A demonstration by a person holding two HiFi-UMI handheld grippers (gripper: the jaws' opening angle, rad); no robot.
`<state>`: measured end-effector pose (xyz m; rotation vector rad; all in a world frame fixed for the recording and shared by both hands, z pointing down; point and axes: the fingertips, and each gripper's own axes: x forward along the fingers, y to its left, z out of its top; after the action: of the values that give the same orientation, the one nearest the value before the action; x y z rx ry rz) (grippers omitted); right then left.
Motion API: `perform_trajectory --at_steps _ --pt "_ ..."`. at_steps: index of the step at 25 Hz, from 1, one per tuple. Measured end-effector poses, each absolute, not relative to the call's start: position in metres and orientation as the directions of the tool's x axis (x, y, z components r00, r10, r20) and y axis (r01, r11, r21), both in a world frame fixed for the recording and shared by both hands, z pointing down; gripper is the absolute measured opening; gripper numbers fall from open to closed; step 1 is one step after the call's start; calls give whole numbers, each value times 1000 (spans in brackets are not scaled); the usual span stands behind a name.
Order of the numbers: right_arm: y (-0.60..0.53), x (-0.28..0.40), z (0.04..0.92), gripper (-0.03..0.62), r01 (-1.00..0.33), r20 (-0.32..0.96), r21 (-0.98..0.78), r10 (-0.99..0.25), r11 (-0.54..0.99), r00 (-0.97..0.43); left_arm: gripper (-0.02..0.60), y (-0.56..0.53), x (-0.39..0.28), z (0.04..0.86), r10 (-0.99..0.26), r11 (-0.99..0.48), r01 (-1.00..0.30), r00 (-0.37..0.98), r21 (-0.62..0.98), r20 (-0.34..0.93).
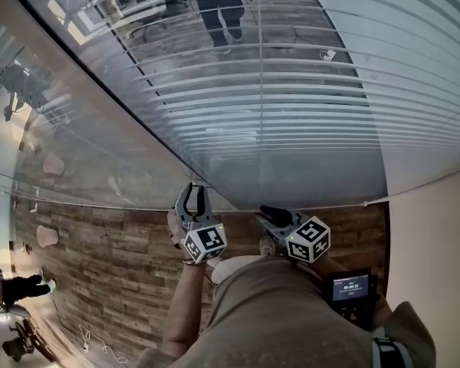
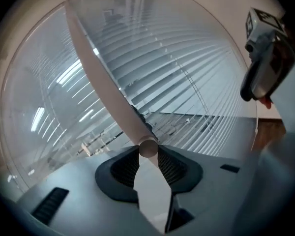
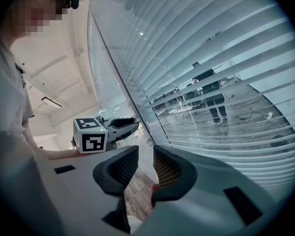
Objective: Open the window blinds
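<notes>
1. The blinds [image 1: 291, 106] fill the window ahead of both grippers. Their slats lie near flat where the room beyond shows through, and look more closed toward the right edge.
2. The rod [image 2: 108, 87] that tilts the slats hangs down in front of the blinds, just left of the slatted part. Its round lower end sits at the left gripper.
3. The left gripper [image 2: 147, 149] is clamped on that rod – both pads press on its end, one from each side. In the head view this gripper [image 1: 193, 202] points up at the foot of the window.
4. The right gripper [image 3: 145, 154] waits just beside it, its fingers a narrow gap apart with only floor showing between them – it holds nothing.
5. The step in hand looks like turning the rod to tilt the slats. The next move likely calls for a firm pinch and a roll of the left wrist about the rod's own line, without tugging it downward, until every slat lies flat.
</notes>
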<state>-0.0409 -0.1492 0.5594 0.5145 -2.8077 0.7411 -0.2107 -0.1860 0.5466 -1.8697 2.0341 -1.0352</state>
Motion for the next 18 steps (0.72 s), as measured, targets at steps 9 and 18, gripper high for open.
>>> perform_trajectory --at_steps 9,18 --pt "-149 -40 560 103 -377 272 -440 -279 815 -921 215 -180 -208 546 -935 -55 -934 -75 -352 347" --pt "-145 -39 564 103 -367 273 -449 -266 815 -925 197 -178 -221 542 -970 -13 -771 164 637 179"
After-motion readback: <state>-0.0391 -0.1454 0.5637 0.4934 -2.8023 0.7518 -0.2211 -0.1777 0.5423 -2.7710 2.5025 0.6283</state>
